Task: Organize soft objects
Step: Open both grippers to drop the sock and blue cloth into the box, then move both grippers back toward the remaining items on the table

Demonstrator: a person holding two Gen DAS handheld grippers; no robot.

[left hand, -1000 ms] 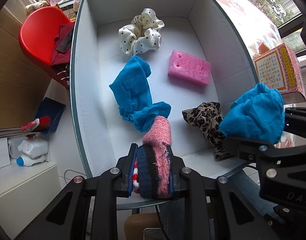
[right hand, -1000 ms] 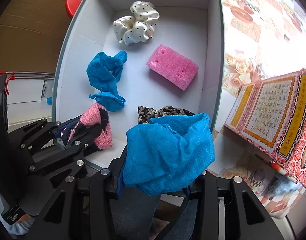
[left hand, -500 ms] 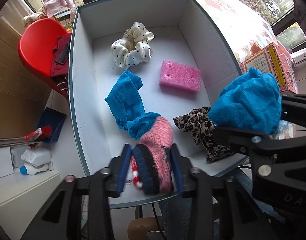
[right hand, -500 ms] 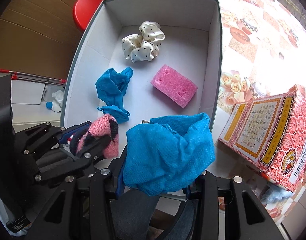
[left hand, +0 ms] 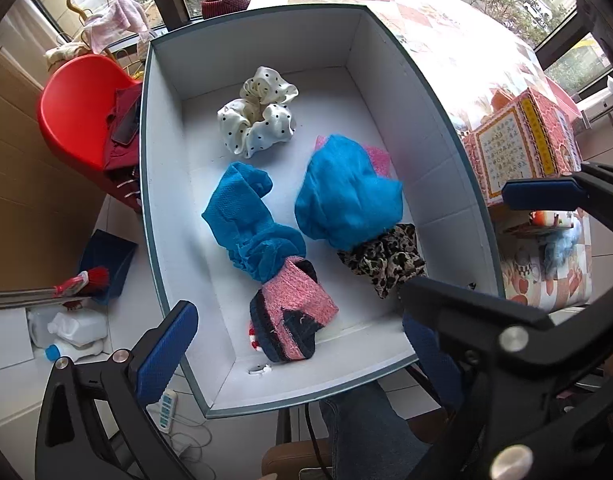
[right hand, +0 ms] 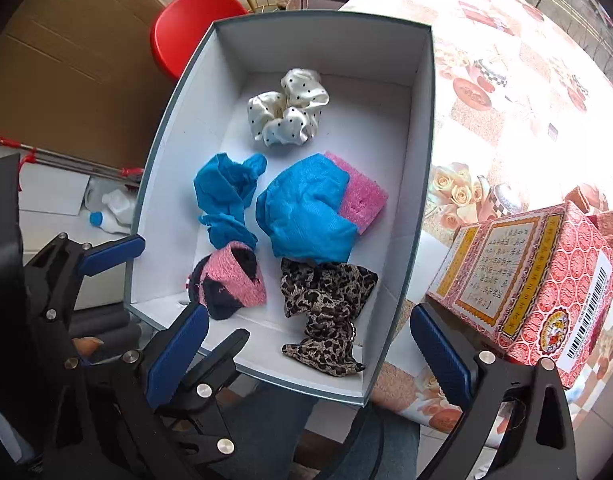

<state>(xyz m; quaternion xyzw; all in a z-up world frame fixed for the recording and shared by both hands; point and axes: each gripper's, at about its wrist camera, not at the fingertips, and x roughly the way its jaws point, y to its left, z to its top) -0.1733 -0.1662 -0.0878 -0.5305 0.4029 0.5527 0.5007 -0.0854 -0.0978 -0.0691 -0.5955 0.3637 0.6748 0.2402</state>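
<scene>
Setting: a bench [right hand: 506, 92] under a floral oilcloth is carrying a white-lined storage box [right hand: 420, 184] by a window; a red patterned carton [right hand: 526, 280] is standing just beside the box's right wall, and a red chair [left hand: 74, 112] is sitting beyond its left wall.

Contents, placed relative to the box:
- Polka-dot scrunchie [right hand: 286, 114], lying toward the far wall.
- Pink foam sponge [right hand: 362, 196], lying mid-floor near the right wall, partly covered.
- Blue mesh cloth [right hand: 306, 212], resting over the sponge's left part and touching the item below.
- Leopard-print scrunchie [right hand: 326, 304], lying at the near right corner.
- Second blue cloth [right hand: 226, 200], crumpled, lying along the left wall side.
- Pink and navy knit sock [right hand: 230, 280], lying at the near left, touching that second cloth.

Tools: left gripper [left hand: 294, 344] is hovering over the near rim, fingers spread wide and gripping nothing. Right gripper [right hand: 314, 352] is likewise hanging at the near rim, fingers spread, empty.

Step in hand, as judged: the release step, both pieces now lying inside the box.

Next move, as judged: looking outside the box for any remaining soft item; none is clearly showing, though something bluish and fuzzy beside the carton cannot be identified.
</scene>
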